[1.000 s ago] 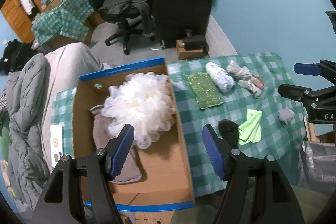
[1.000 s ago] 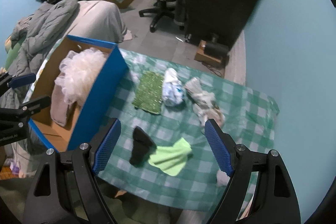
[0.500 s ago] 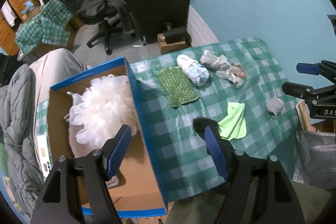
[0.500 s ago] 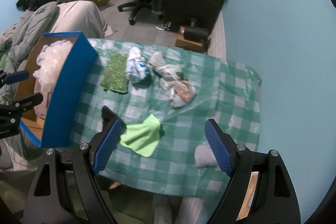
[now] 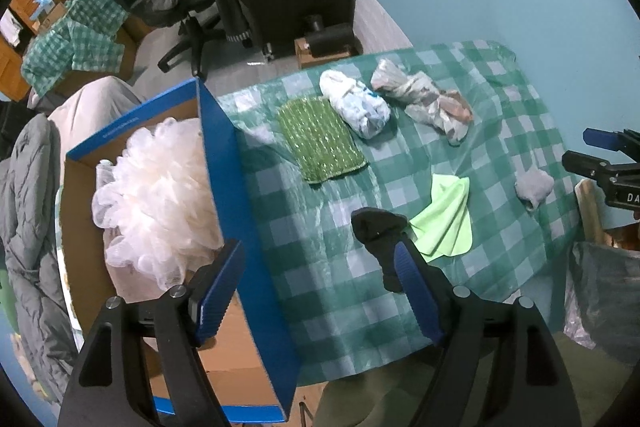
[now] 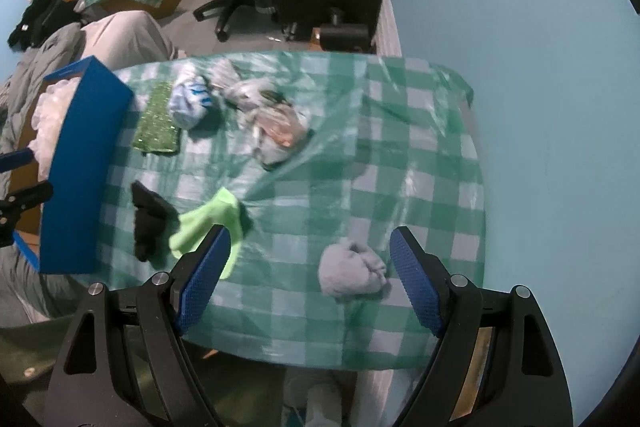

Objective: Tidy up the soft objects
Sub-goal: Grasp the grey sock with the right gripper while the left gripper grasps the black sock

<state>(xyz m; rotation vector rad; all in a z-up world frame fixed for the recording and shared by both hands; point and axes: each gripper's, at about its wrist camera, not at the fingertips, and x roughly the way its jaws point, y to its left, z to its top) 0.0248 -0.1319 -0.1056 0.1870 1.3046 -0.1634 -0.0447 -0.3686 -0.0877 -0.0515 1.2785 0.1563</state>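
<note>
Both grippers have swung away from the blue-sided box (image 5: 224,187) toward the open part of the checked tablecloth (image 6: 360,163), so the box now sits at the left edge of each wrist view instead of under the left tongs. The left gripper (image 5: 320,291) has nothing between its blue pads and its jaws are opening; it straddles the box's right wall, with the white mesh pouf (image 5: 156,195) already lying inside the box on its left. The right gripper (image 6: 308,279) stands wide apart and empty. Loose soft things remain on the cloth: a black sock (image 5: 380,231) touching a lime-green cloth (image 5: 444,223), a glittery green pad (image 5: 320,139), a white-and-blue bundle (image 5: 360,107), a crumpled grey-and-pink bundle (image 5: 432,103), and a small grey wad (image 6: 352,269) near the table's front edge. The relation that matters, as I judge it, is the grey wad to the right tongs: it lies just ahead of them and between the lines of the two fingers, nearer the right-hand finger, and it is roundish, with no marked long axis. The right hand is clearly the nearer one to it. The black sock lies just ahead of the left gripper's right finger, its length running roughly toward the camera.
</note>
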